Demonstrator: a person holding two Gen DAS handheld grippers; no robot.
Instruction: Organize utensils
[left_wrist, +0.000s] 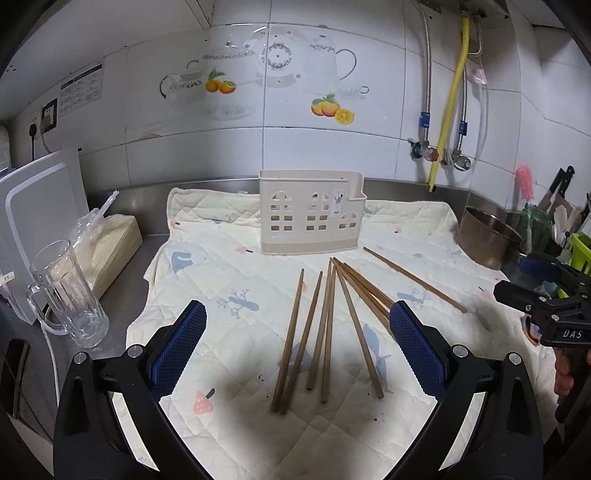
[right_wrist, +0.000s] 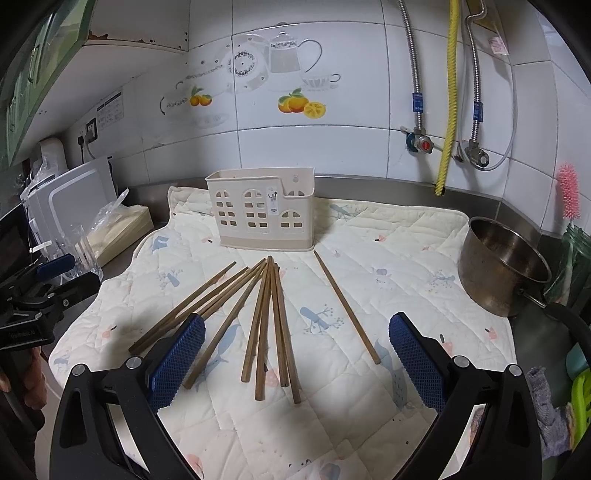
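Observation:
Several brown wooden chopsticks lie fanned out on a cream quilted cloth; they also show in the right wrist view. One chopstick lies apart to the right. A beige plastic utensil holder with window cut-outs stands upright behind them, also in the right wrist view. My left gripper is open and empty, hovering over the near ends of the chopsticks. My right gripper is open and empty, likewise above the chopsticks. Each gripper shows at the edge of the other's view.
A glass mug and a wrapped box stand left of the cloth, by a white appliance. A steel pot sits at the right, with a pink brush, knives and a green basket beyond. Tiled wall with pipes behind.

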